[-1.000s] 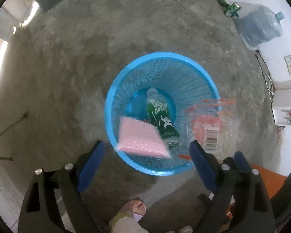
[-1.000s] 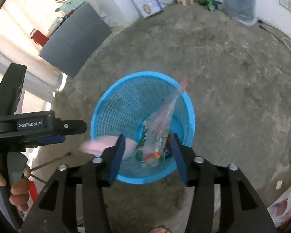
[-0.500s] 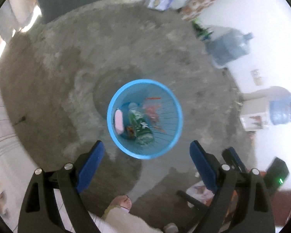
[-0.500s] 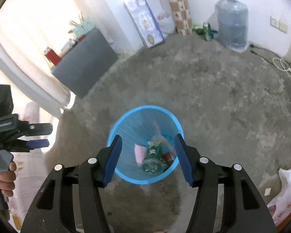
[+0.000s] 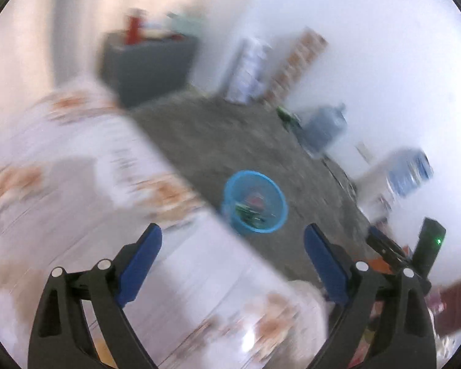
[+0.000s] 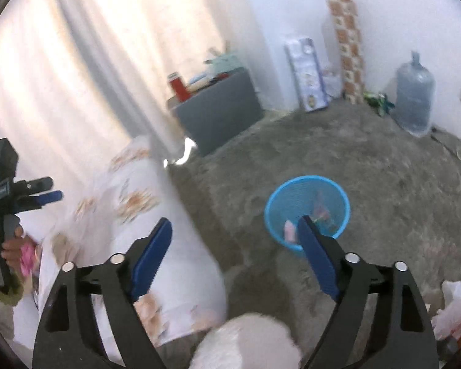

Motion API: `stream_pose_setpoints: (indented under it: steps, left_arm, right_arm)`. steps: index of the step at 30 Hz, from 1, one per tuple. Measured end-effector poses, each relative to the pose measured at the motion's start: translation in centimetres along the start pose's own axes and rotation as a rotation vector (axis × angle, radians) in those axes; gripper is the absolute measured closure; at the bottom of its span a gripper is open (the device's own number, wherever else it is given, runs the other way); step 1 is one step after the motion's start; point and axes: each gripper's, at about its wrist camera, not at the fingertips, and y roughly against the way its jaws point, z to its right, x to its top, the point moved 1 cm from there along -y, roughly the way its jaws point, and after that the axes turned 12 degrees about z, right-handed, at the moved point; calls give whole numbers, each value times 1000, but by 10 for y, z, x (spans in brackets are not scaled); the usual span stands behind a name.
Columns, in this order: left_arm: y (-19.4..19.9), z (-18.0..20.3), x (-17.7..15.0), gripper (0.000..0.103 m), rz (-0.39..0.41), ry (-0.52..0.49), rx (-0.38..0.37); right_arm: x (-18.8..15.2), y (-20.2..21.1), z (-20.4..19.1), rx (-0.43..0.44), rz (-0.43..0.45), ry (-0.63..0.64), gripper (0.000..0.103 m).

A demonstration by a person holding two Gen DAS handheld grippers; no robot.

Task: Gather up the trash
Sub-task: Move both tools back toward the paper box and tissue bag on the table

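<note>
Both grippers, left [image 5: 232,264] and right [image 6: 233,255], wide open and empty, now raised far from blue mesh bin [image 6: 307,210]; pink sponge [image 6: 289,230] and wrapper dropped inside, next trash likely sought.

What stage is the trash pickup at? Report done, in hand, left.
Done: the blue basket on the floor holds a pink piece and other wrappers. In hand: nothing; left gripper and right gripper both gape open. Left: possibly the white plastic bag lying on the floor at far right.
</note>
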Motion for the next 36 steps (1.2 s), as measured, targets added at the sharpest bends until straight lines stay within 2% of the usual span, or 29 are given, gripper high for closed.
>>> stream_pose_setpoints:
  steps: [4,6,9,12,16,20,22,25,28,31,34,36]
  left_arm:
    - [94,-77,-55,11,145,97,191]
    - [127,-104,-82,11,183,139,263]
    - [162,-129,-117,11,212,184,331]
    - [178,-137,-146,11,240,185,329]
    - [173,-142,-168,8,221,137,355]
    - [157,-136,-172,8,221,11,314]
    - [151,-135,-169,8,233,-50,261]
    - [139,-139,-156,8,221,-120,146]
    - [115,-144,-146,15,145,-174,78]
    - [88,-153,-144,19,33,-212,54]
    - [70,-157,-149,19,-30,-250,54]
    - [68,-159,-152,19,-24,-298,55]
  right_arm:
    - [-15,0,-43,-53,-32,85,12]
    - [-17,-2,-63,-86,-28,123,9]
    - [-18,-4,-94,-133,3,188,8]
    - [-15,-10,-130,-170,45,247,8]
    - [-19,-12,-166,-116,72,251,8]
    - [-30,-21,-190,-11,28,204,8]
    - [-39,-26,-198,75,-35,179,8]
    - [-51,-36,-212,151,-135,179,8]
    - [-60,-43,-217,158,-200,162,8]
    - [-69,-47,-213,187,-263,95,8]
    - [-76,-47,-211,185,-287,66,8]
    - [-83,-42,-214,182,-297,57,8]
